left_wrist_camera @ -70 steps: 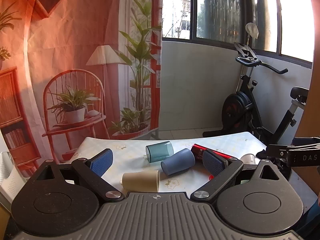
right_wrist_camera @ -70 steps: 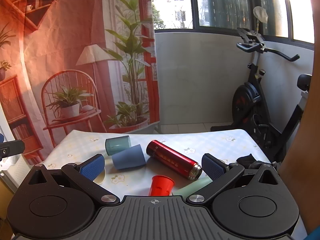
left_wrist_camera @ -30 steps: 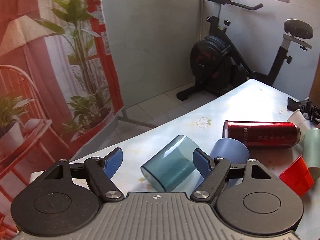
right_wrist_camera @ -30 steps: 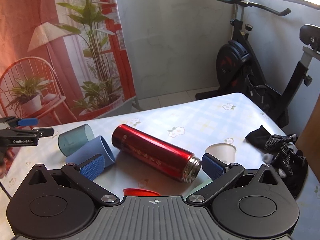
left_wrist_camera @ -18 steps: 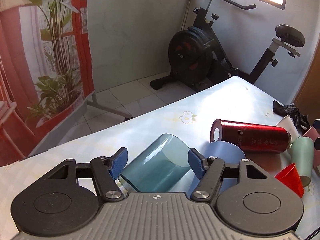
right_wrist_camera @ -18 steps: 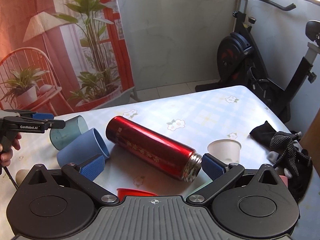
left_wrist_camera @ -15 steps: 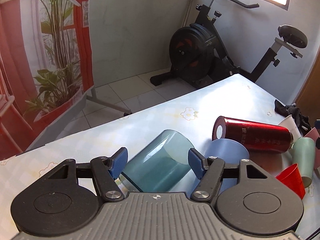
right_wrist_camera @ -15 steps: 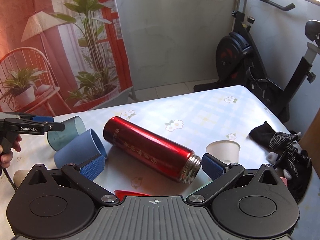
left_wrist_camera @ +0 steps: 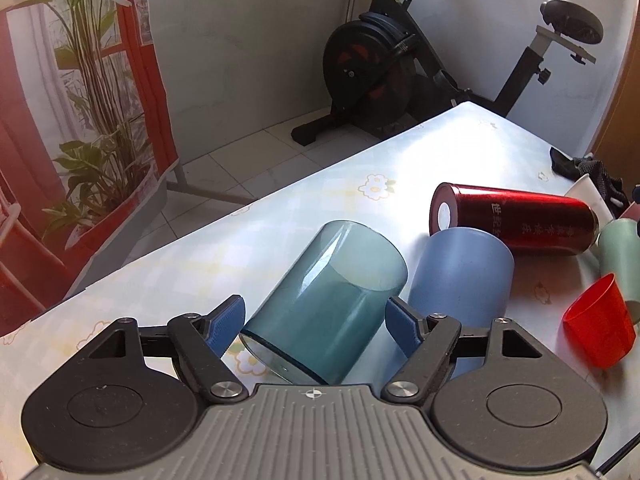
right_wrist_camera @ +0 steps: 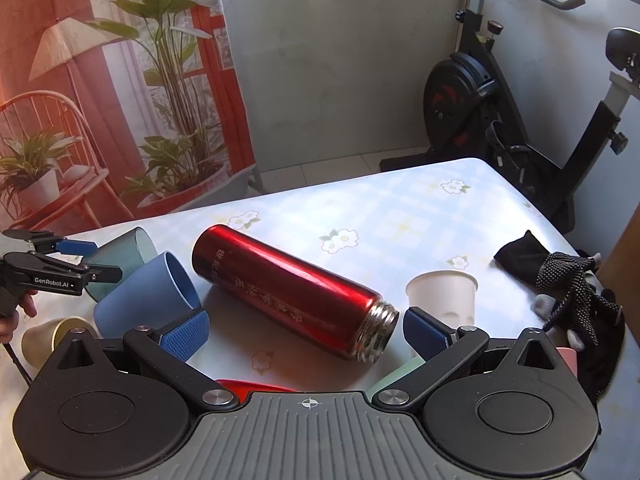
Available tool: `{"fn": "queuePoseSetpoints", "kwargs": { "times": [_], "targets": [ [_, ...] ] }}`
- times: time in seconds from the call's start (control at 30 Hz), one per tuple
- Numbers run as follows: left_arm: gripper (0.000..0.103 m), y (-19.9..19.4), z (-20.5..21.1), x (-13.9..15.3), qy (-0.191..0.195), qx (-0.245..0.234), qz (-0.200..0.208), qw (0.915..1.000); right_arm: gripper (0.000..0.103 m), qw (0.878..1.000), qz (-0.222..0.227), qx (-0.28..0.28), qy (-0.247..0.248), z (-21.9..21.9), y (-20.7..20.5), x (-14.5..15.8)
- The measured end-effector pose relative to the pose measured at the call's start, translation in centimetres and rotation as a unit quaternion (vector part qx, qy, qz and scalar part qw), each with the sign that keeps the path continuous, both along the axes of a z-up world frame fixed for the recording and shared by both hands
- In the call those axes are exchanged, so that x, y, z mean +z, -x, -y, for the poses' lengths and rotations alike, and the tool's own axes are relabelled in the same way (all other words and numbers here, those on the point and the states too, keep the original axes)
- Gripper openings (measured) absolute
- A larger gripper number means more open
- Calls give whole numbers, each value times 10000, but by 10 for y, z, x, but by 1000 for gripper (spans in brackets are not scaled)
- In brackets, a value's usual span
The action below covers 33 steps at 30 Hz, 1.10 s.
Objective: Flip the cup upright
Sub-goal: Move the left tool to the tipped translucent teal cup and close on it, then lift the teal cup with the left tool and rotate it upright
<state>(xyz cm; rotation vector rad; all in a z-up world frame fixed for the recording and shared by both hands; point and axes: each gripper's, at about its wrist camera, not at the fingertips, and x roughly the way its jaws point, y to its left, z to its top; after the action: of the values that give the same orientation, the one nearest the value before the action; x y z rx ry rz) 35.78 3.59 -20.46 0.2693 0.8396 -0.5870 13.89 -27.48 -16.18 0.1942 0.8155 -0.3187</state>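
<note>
Left gripper (left_wrist_camera: 314, 318) open, pads either side of teal cup (left_wrist_camera: 324, 304), which lies on its side on table (left_wrist_camera: 280, 216) touching blue cup (left_wrist_camera: 460, 276). Right gripper (right_wrist_camera: 306, 330) open, empty, above red flask (right_wrist_camera: 292, 290).

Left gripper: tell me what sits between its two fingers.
The translucent teal cup, lying on its side, sits between the left gripper fingers in the left wrist view; contact is unclear.

A red flask (right_wrist_camera: 290, 292) lies mid-frame on the floral surface (right_wrist_camera: 400, 216); black gloves (right_wrist_camera: 568, 280) at right, exercise bike (right_wrist_camera: 500, 92) upper right
</note>
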Motion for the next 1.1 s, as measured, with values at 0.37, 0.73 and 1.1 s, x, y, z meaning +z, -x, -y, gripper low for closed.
{"fn": "queuePoseSetpoints", "kwargs": {
  "times": [0.37, 0.73, 1.1],
  "targets": [
    [77, 4, 9, -1, -315, -241, 139, 9991, 103, 10000, -12, -19, -26, 1, 0, 0],
    [71, 5, 0, -4, 24, -66, -306, 9995, 103, 9999, 55, -63, -108, 4, 2, 3],
    [71, 38, 3, 0, -155, 25, -555, 9983, 103, 9997, 157, -16, -179, 0, 13, 11]
  ]
}}
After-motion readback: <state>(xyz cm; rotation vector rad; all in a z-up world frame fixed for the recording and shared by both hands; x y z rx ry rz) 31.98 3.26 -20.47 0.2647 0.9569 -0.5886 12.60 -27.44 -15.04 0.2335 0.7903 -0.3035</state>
